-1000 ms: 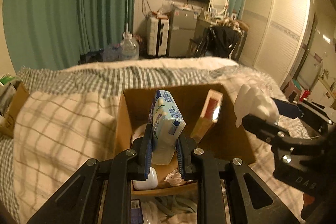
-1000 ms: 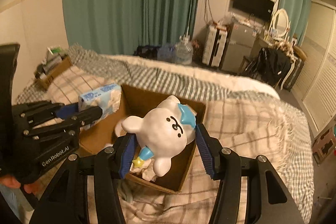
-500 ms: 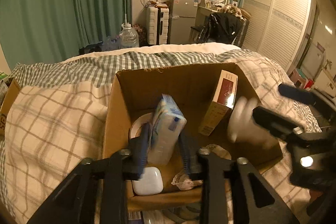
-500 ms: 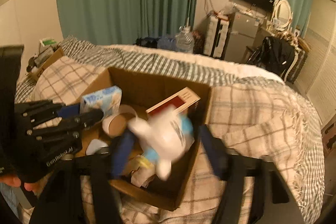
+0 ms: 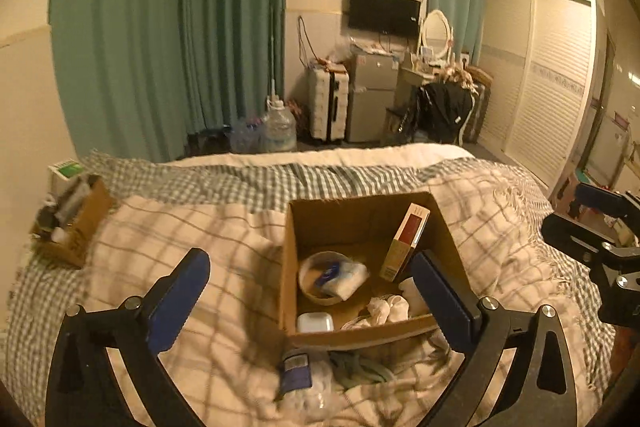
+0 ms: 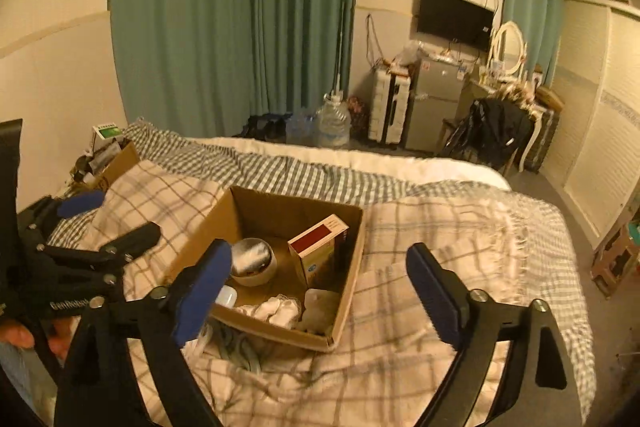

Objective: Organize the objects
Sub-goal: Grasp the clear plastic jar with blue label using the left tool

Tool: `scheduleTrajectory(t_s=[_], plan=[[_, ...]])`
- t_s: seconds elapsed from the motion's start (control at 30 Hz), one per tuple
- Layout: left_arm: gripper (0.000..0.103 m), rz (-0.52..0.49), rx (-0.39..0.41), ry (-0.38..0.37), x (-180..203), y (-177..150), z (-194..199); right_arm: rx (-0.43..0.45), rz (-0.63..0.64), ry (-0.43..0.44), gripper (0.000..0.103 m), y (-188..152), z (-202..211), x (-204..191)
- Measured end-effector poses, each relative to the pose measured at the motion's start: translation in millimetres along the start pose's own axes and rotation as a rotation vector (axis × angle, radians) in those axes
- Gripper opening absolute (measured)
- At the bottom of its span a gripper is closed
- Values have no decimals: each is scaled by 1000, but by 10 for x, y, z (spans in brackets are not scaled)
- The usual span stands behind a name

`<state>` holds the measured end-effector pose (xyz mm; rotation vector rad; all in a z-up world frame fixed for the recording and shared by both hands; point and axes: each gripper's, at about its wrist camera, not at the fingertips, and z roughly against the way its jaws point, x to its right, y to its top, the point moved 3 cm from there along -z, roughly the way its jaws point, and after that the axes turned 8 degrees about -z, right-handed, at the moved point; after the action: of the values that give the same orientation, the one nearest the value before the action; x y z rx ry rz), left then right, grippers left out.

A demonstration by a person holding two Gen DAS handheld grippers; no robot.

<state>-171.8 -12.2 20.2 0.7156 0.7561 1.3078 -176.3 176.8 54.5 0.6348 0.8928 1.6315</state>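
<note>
Now both grippers hang above the bed (image 5: 224, 283), and each one has just been opening its jaws; nothing is between them. The left gripper (image 5: 308, 297) stands wide, released, and the right gripper (image 6: 320, 287) also stands wide and holds nothing.

The box (image 5: 294, 227) of cardboard lies on the checked blanket, open upward. Inside it much is hard to read. A bowl (image 5: 316, 291) lies at the left part of the floor, and something white and blue is in it in the left view, but what it is cannot be told; in the right view the bowl (image 6: 256, 263) shows only a shiny round surface. A white case (image 5: 315, 321) lies at the near left corner. White cloth (image 5: 390, 307) is crumpled at the near wall, and the right blue pad hides part of what lies beside it.

A carton (image 5: 405, 247) with a red face leans against the right wall of the box, its long axis tilted, the top end pointing up and away toward the far right corner.

Under the near wall of the box a dark blue packet (image 5: 296, 371) and grey-green cord (image 5: 360, 367) show partly, blurred. At the left edge of the right view a hand (image 6: 24, 339) is cut off.
</note>
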Motion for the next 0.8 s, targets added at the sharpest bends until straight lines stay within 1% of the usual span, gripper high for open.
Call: scheduleTrajectory(t_s=[0.13, 0.23, 0.33, 0.47, 0.6, 0.63, 0.7, 0.8], plan=[[103, -5, -4, 27, -47, -117, 236, 9, 14, -19, 96, -73, 259, -63], [103, -14, -25, 45, -60, -295, 309, 8, 8, -15, 97, -197, 375, -94], [103, -21, -57, 80, -57, -519, 300, 3, 9, -10, 97, -372, 386, -132], [103, 6, -78, 122, -42, -847, 193, -25, -18, -14, 97, -648, 169, -128], [103, 8, -116, 158, 66, -1195, -41, -87, -29, -52, 97, -968, -246, -104], [103, 10, -134, 165, 101, -1291, -124, -101, -25, -62, 97, -1051, -345, -100], [103, 1, -190, 134, 182, -1472, -304, -144, -14, -71, 97, -1220, -534, -88], [103, -2, -232, 161, 225, -1655, -444, -206, -26, -75, 97, -1419, -733, -23]])
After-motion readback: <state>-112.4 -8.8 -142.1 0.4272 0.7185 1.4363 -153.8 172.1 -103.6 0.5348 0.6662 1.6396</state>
